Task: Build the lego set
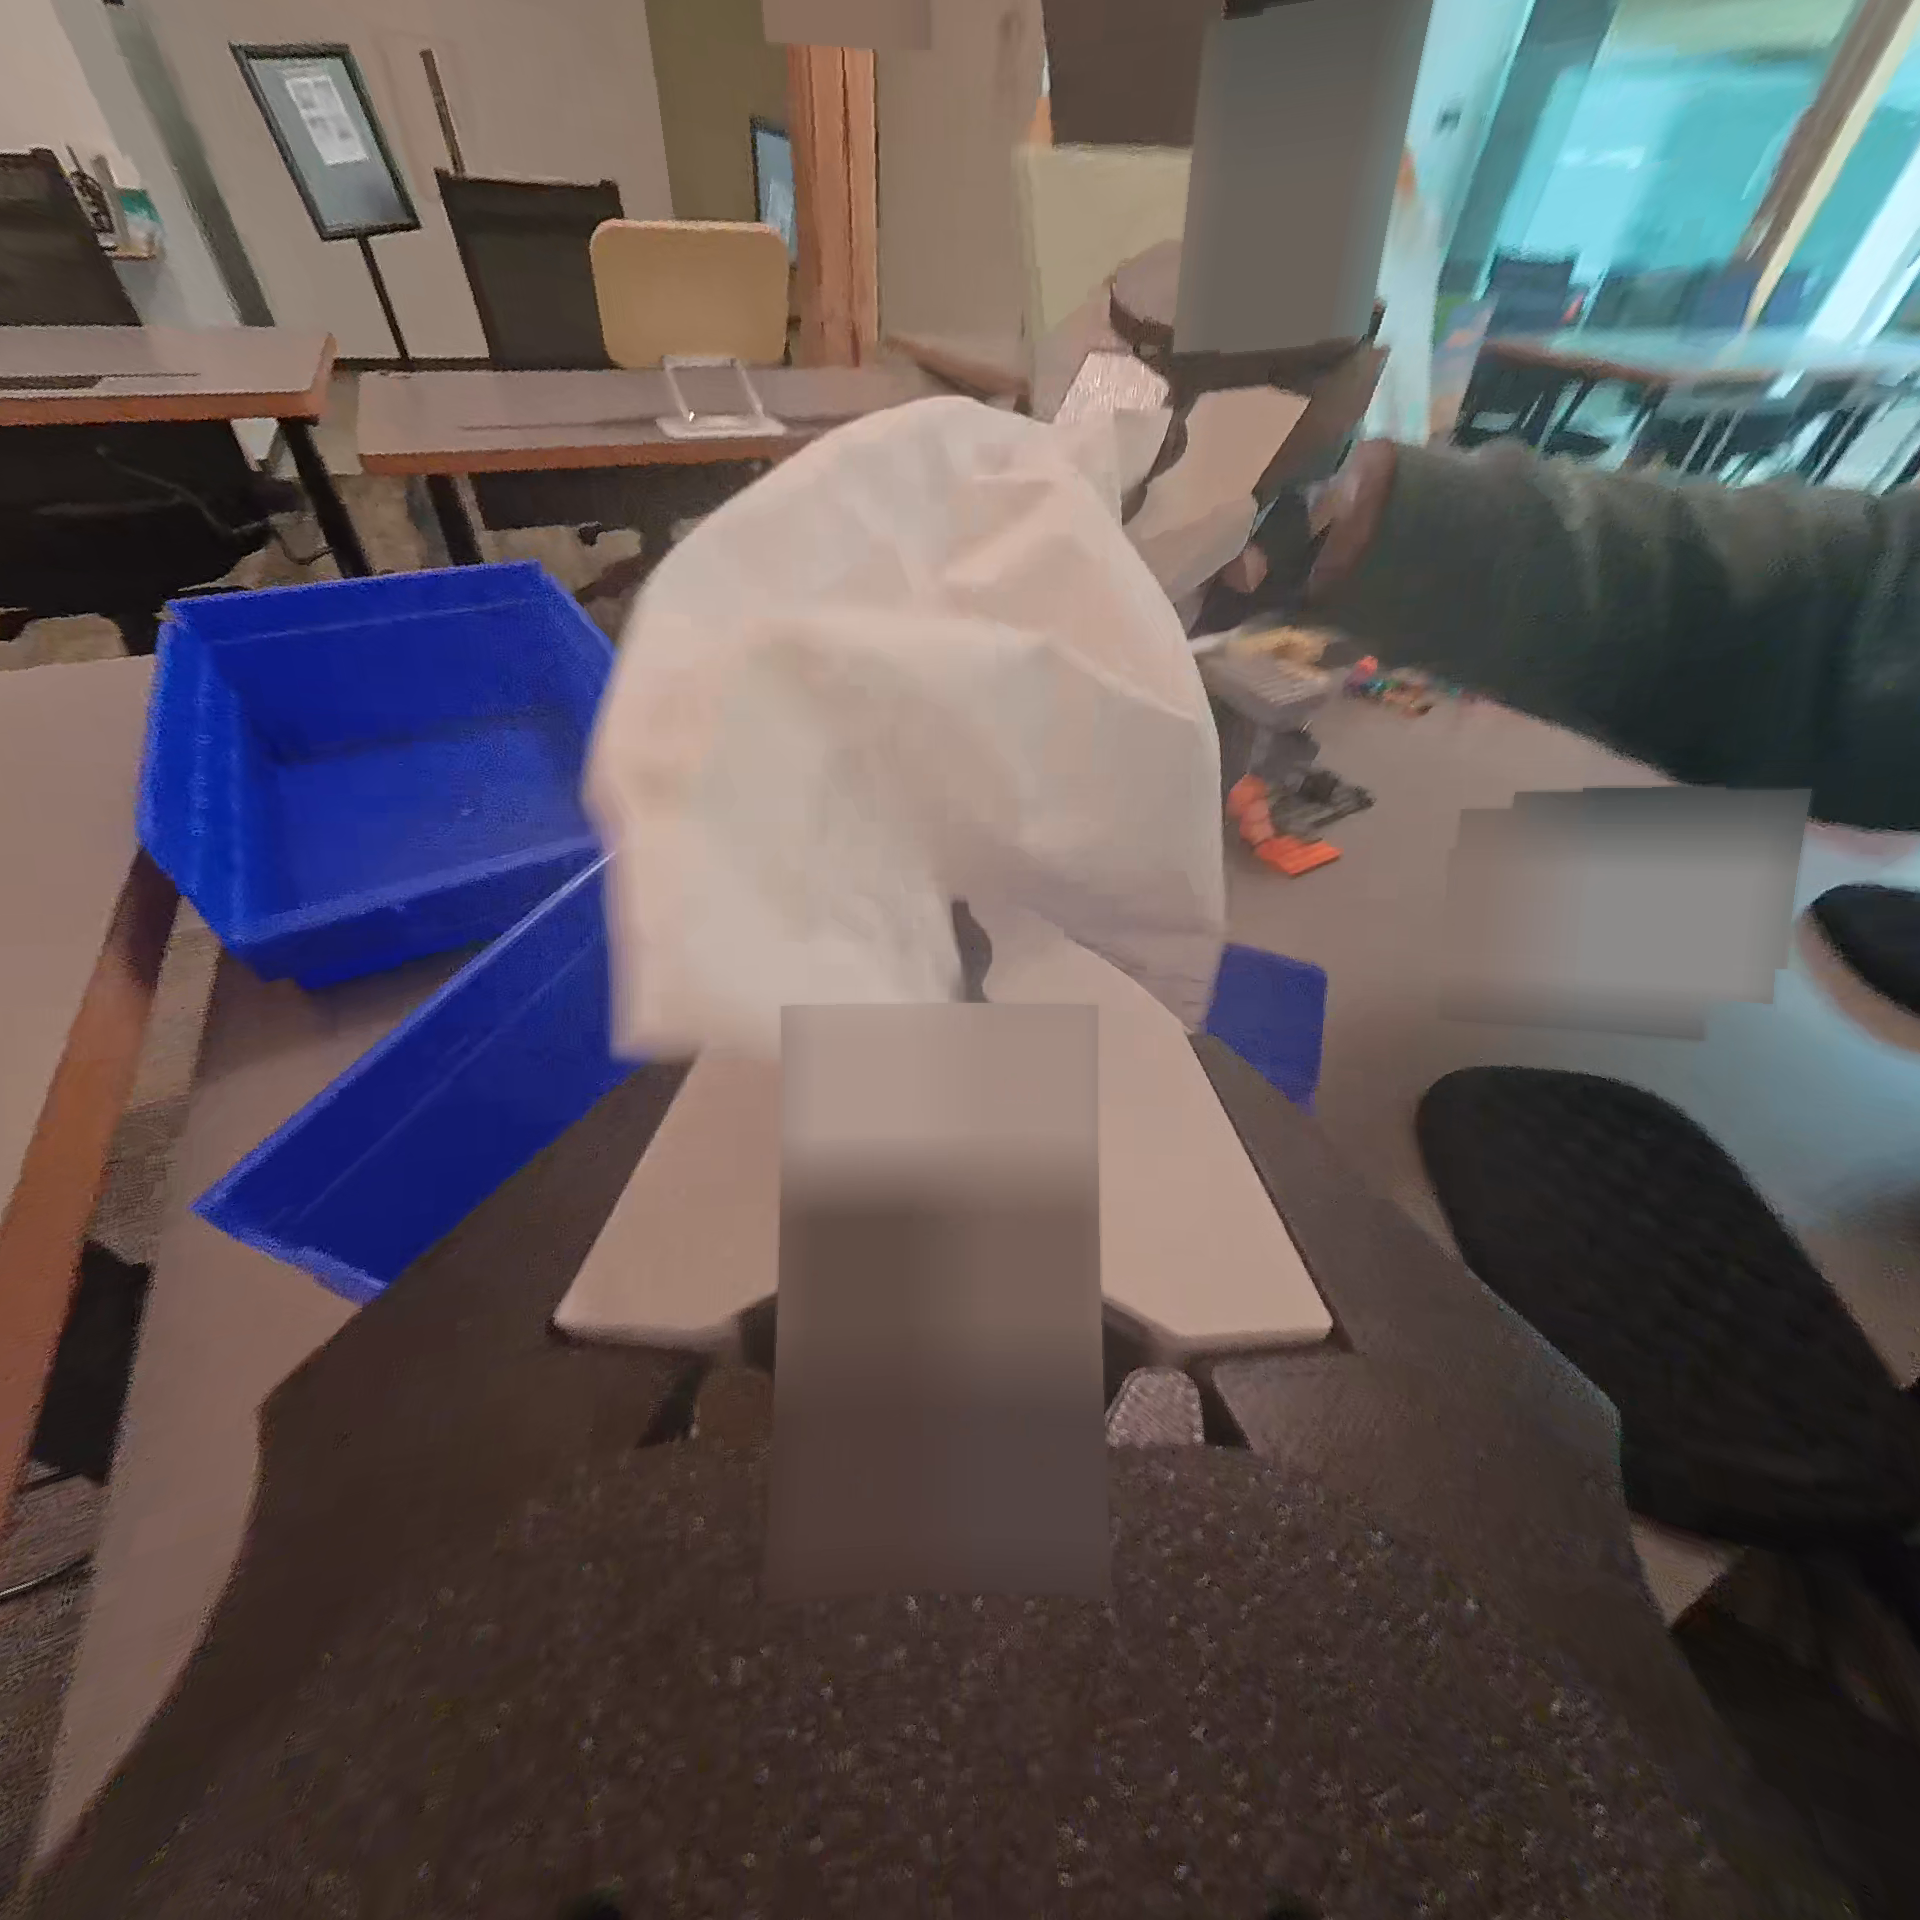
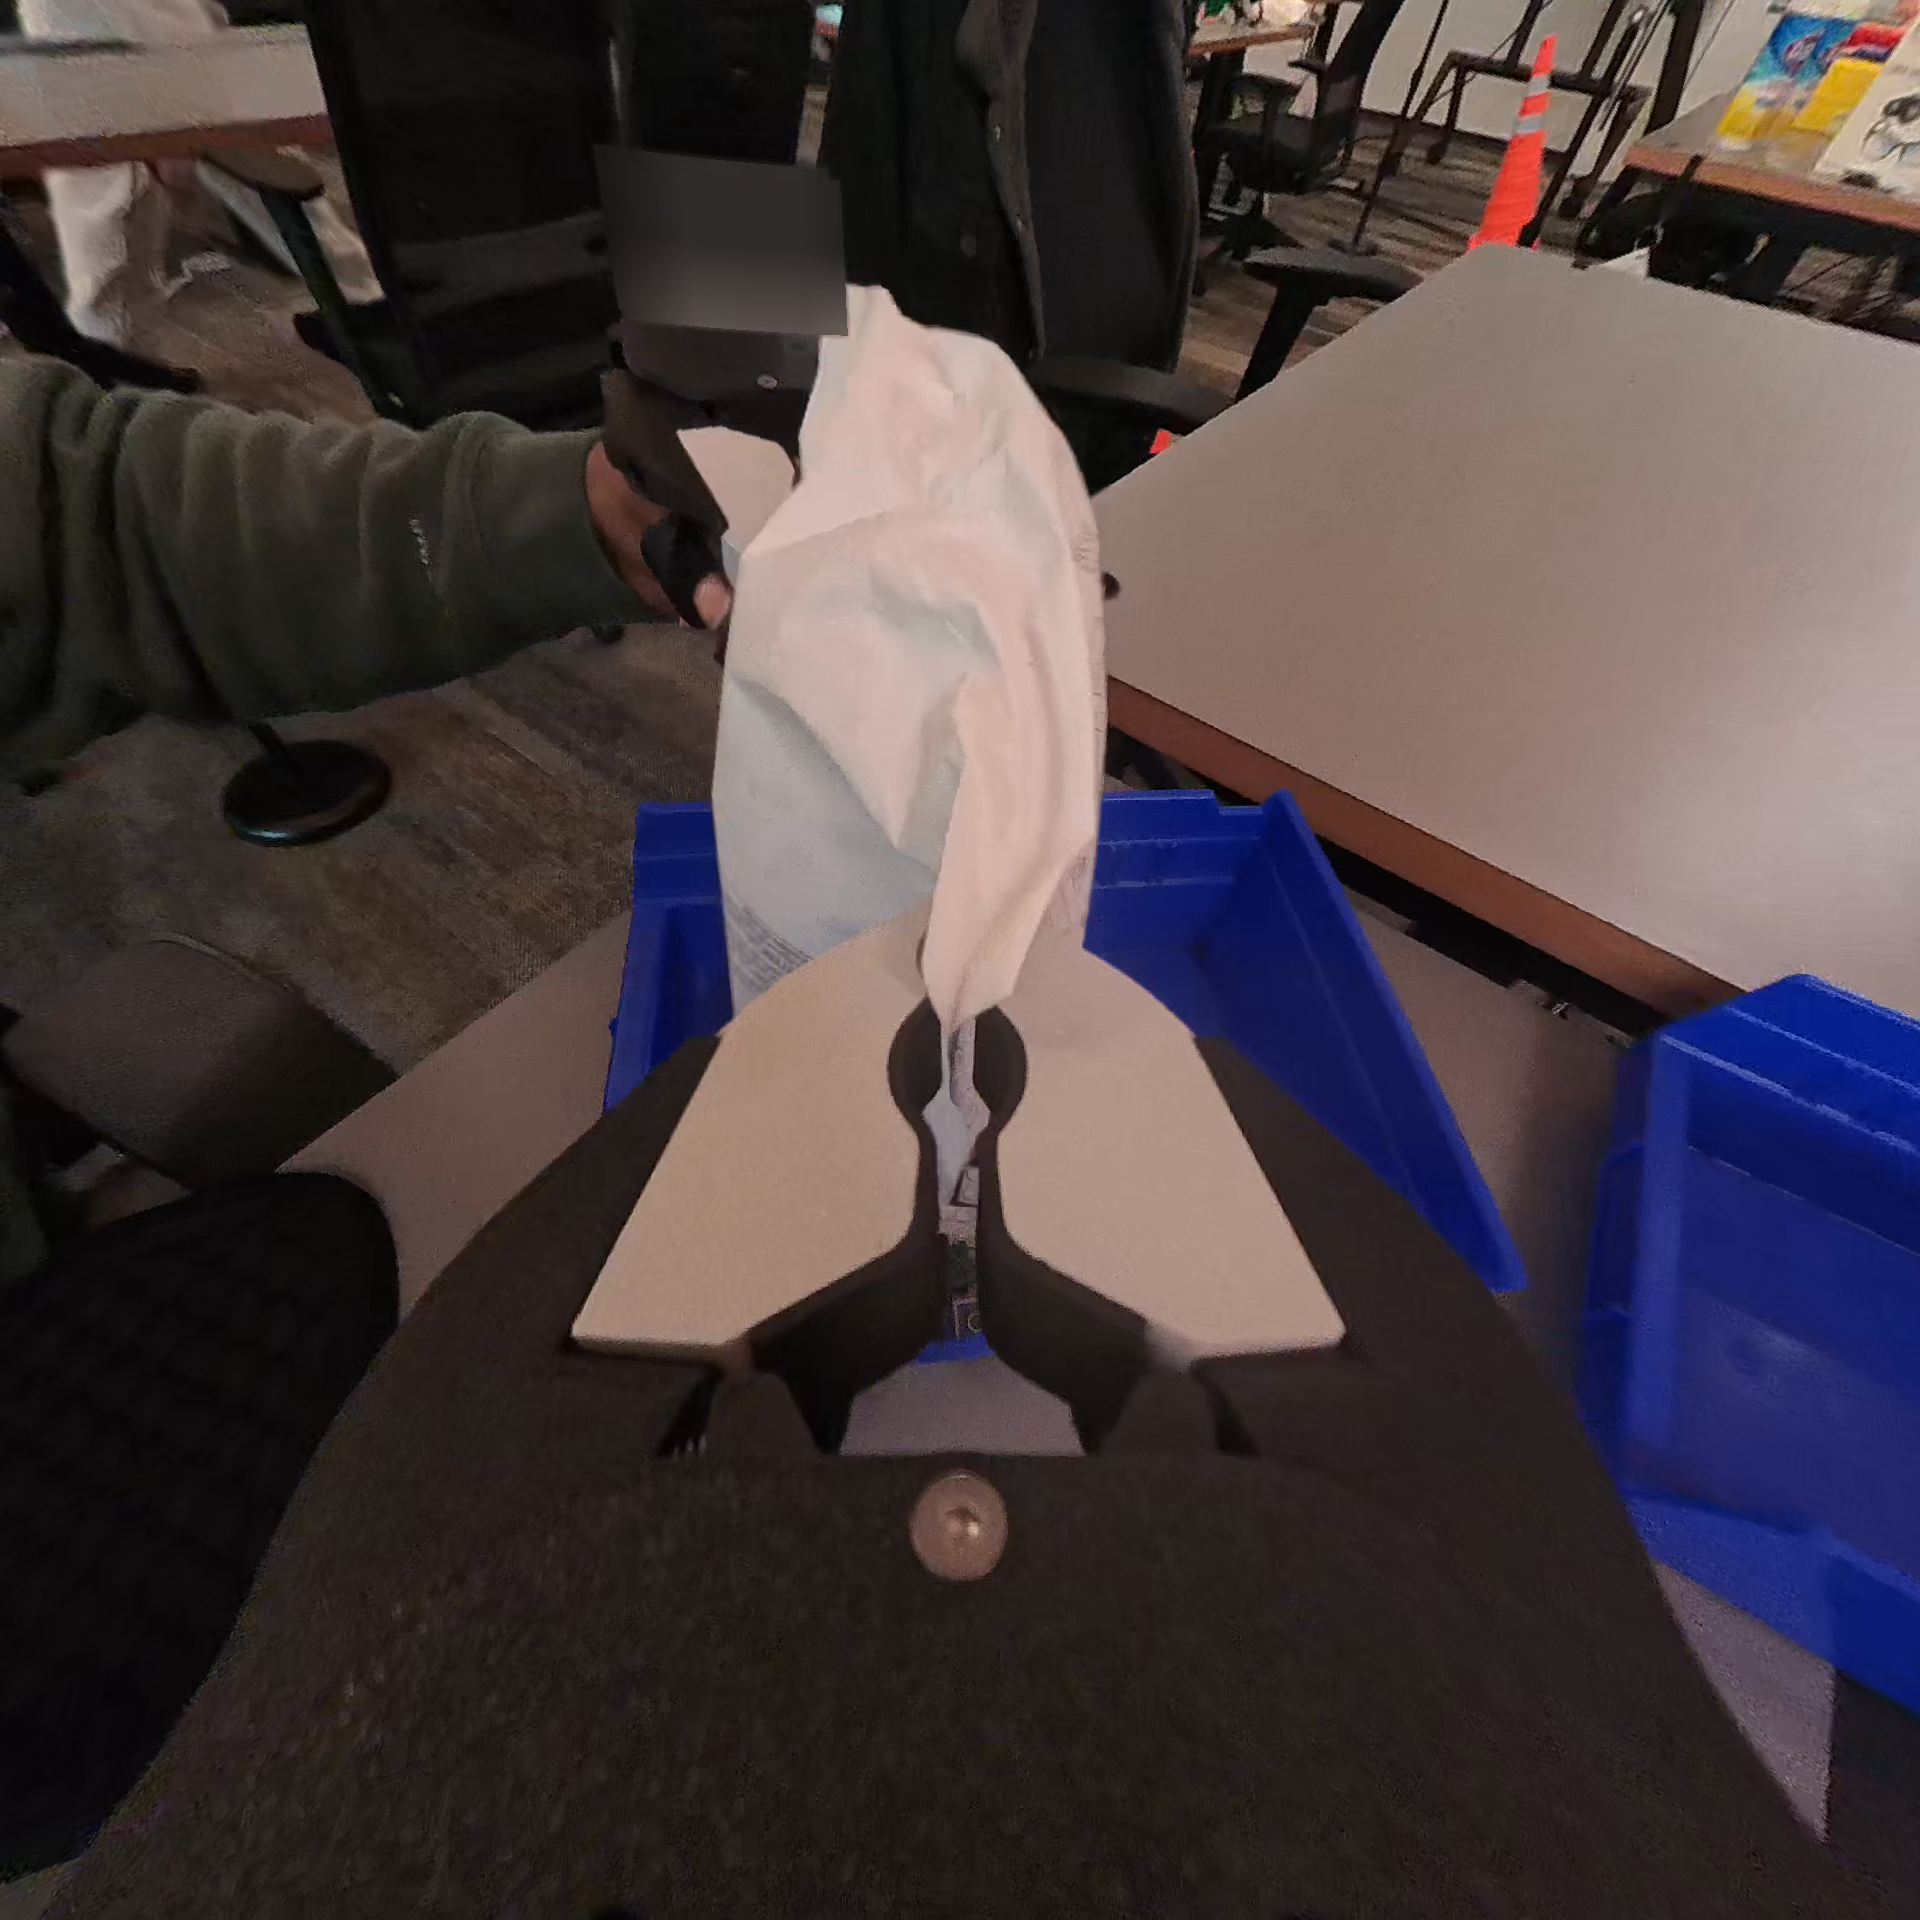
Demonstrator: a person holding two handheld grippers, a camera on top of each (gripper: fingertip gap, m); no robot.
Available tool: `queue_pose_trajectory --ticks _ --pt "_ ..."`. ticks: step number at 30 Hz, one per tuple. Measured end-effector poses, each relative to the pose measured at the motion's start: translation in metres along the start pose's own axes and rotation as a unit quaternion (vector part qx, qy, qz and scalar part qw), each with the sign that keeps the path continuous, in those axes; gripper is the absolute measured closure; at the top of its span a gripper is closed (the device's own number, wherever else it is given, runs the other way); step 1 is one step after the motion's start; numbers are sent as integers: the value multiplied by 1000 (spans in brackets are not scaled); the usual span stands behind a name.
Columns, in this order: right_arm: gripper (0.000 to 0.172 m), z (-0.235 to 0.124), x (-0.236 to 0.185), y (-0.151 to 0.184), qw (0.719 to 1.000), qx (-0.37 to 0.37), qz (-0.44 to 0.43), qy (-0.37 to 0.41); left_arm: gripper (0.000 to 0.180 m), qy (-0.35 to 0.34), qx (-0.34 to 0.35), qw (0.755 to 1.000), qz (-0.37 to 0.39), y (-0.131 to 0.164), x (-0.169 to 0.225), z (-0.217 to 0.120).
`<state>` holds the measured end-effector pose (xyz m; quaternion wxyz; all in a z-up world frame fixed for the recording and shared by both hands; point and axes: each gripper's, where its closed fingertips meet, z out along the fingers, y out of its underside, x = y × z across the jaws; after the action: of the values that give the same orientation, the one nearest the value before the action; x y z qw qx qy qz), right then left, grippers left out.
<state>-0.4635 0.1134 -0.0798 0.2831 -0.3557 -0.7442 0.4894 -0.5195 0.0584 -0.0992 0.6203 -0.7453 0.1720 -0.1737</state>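
A white paper bag (image 2: 914,644) is stretched between my two grippers above a blue bin (image 2: 1247,935). My right gripper (image 2: 956,1049) is shut on the bag's lower corner, with the paper pinched between its dark fingertips. My left gripper (image 1: 971,966) is shut on the bag (image 1: 914,707), which billows in front of it; a blurred patch hides part of its fingers. The left gripper also shows in the right wrist view (image 2: 727,468), held by a hand in a dark green sleeve at the bag's far end. Loose lego pieces (image 1: 1288,821), orange and grey, lie on the table behind the bag.
Two more blue bins (image 1: 364,748) stand at the left of the grey table (image 1: 1507,935); one also shows in the right wrist view (image 2: 1766,1247). A second table (image 2: 1558,623) stands to the right. Black chairs (image 1: 1662,1299) and an orange cone (image 2: 1517,156) are around. Spacing between my two grippers at the tips: around 9 cm.
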Motion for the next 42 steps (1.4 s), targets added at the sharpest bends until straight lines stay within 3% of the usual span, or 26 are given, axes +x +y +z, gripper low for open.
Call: queue_pose_trajectory --ticks 3,7,12,18,23,28,32,36,40,42 --pt "172 1 -4 3 1000 -5 2 -12 180 -7 -30 999 19 8 1 4" --pt "172 -25 7 12 1000 0 28 2 180 -6 -27 1000 5 8 -3 -10" --pt "172 -8 1 16 1000 -17 25 5 180 -9 -73 996 45 19 10 12" --pt "172 -35 10 24 999 -13 41 22 176 -26 -47 998 27 12 -3 -14" --pt "172 -16 -10 18 999 -1 36 -4 180 -28 -74 994 69 18 7 6" --pt "172 -36 -6 19 999 16 51 4 180 -15 -65 996 52 11 8 -7" --pt "172 -15 -20 17 1000 5 29 1 180 -12 -91 993 76 16 13 9" --pt "172 -38 -11 18 999 20 38 28 180 -17 -64 997 43 4 4 -7" --pt "172 -23 -22 20 999 10 31 24 180 -5 -87 994 69 14 25 17" --pt "172 -23 -24 18 999 12 23 34 180 -22 -73 995 70 7 20 13"
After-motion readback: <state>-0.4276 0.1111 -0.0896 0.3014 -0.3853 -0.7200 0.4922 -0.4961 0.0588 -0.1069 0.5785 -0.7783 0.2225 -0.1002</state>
